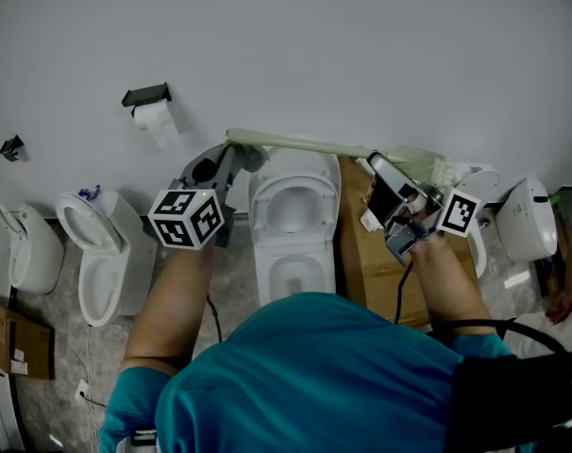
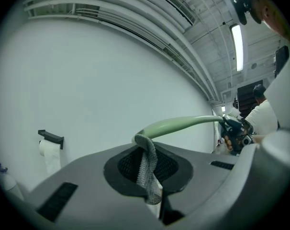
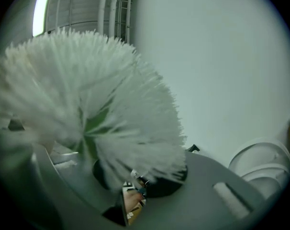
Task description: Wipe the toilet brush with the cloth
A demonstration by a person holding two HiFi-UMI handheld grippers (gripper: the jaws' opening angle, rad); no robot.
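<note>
The toilet brush has a pale green handle and a white bristle head; I hold it level over the toilet bowl. My right gripper is shut on it just behind the head. In the right gripper view the bristles fill the space over the jaws, with the green stem running down between them. My left gripper is at the handle's far end, shut on a grey mesh cloth. The cloth's top edge lies against the handle's tip. The right gripper shows at the handle's other end.
A white toilet stands below the brush against the white wall. More toilets stand at the left and right. A paper roll holder hangs on the wall. A cardboard box stands beside the middle toilet.
</note>
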